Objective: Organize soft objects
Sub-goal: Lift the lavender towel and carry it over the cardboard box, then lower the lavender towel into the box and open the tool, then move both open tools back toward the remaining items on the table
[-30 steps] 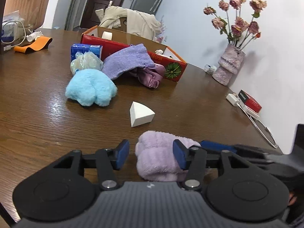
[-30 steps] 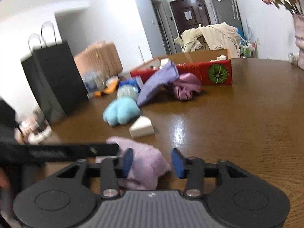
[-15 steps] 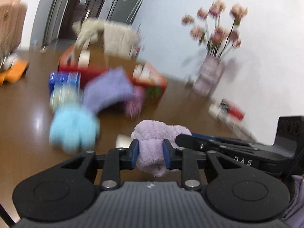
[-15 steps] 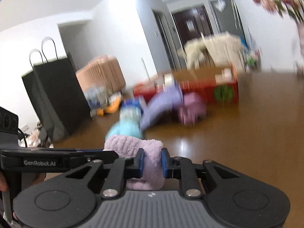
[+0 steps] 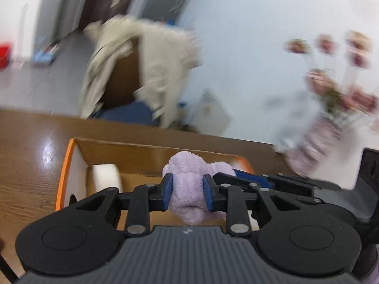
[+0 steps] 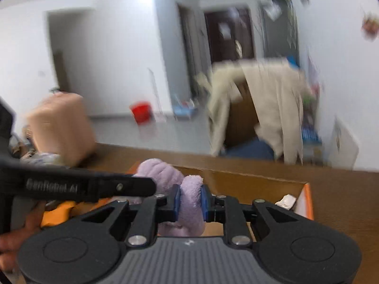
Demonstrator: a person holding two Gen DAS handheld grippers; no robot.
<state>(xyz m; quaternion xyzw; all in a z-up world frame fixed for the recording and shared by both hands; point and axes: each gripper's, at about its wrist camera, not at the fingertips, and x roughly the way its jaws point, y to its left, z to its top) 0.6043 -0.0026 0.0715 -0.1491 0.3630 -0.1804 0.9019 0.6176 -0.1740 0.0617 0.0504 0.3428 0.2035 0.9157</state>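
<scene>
Left gripper: pinching the lilac towel; pads pressed into the pile
Right gripper: clamped on the other end of same towel; left tool just beside it
Towel pos: held up btwn both tools, long axis running left-right
Key relation: cardboard box lies directly under/ahead; drop looks like next step
Also in box: tape roll, left side

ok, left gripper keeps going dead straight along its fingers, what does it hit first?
Probably the far cardboard wall of the open box. The left gripper is shut on the purple plush above the box interior, with the white roll off to its left. Depth is unclear through motion blur.
</scene>
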